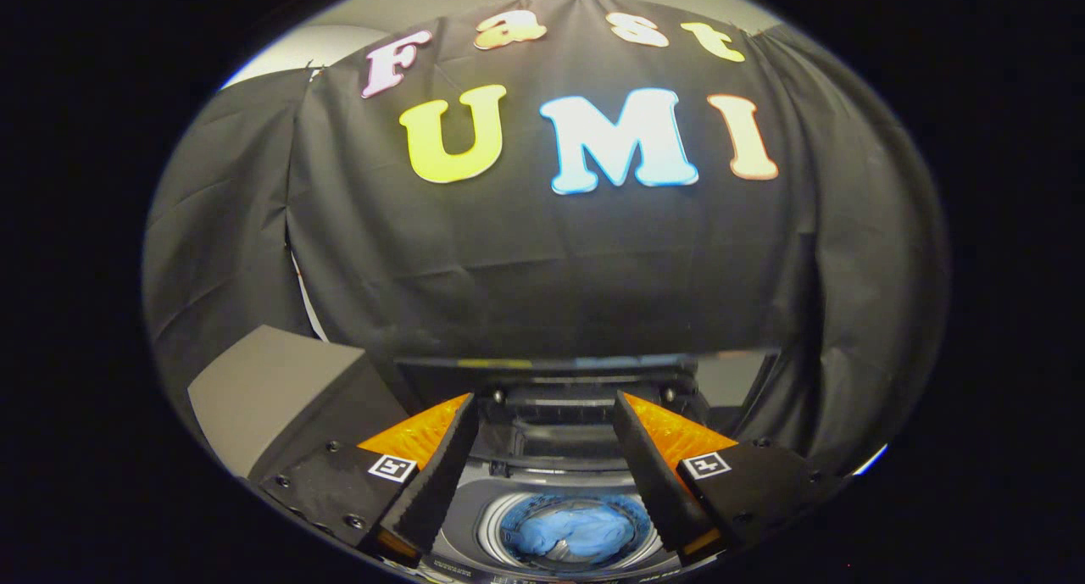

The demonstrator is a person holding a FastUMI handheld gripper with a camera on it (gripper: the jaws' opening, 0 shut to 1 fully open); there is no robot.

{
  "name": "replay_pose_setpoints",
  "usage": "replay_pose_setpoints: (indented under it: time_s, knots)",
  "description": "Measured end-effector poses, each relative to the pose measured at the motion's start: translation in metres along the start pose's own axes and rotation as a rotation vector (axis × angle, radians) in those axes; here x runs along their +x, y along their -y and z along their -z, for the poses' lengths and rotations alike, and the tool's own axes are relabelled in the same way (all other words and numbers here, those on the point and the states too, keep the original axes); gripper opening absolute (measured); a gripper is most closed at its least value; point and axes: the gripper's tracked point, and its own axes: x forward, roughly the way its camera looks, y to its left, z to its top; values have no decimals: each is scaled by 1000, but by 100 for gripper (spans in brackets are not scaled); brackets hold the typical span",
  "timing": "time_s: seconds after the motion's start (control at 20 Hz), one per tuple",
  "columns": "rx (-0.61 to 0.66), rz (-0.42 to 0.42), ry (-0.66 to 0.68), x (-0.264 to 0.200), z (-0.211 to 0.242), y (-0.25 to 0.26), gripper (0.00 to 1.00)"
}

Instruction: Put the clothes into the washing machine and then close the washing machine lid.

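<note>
The blue clothes (576, 531) already lie in the drum of the washing machine (555, 448), below and between the fingers. The lid (551, 365) stands raised at the back, so closing it likely remains. The gripper (547, 406) hangs above, its 2 fingers spread wide, holding nothing.

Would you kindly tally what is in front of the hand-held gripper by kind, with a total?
Washing machine, lid up: 1
Blue clothes bundled in the drum: 1
Grey box beside the machine: 1
Hand-held gripper, fingers open above the drum, holding nothing: 1
Total: 4
</note>
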Motion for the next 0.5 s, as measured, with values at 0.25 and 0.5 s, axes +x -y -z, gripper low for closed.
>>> replay_pose_setpoints:
  time_s: [0.25,0.5]
  knots:
    - [-14,8,-19,44,-28,1,98]
    - [4,66,-110,104,-16,16,98]
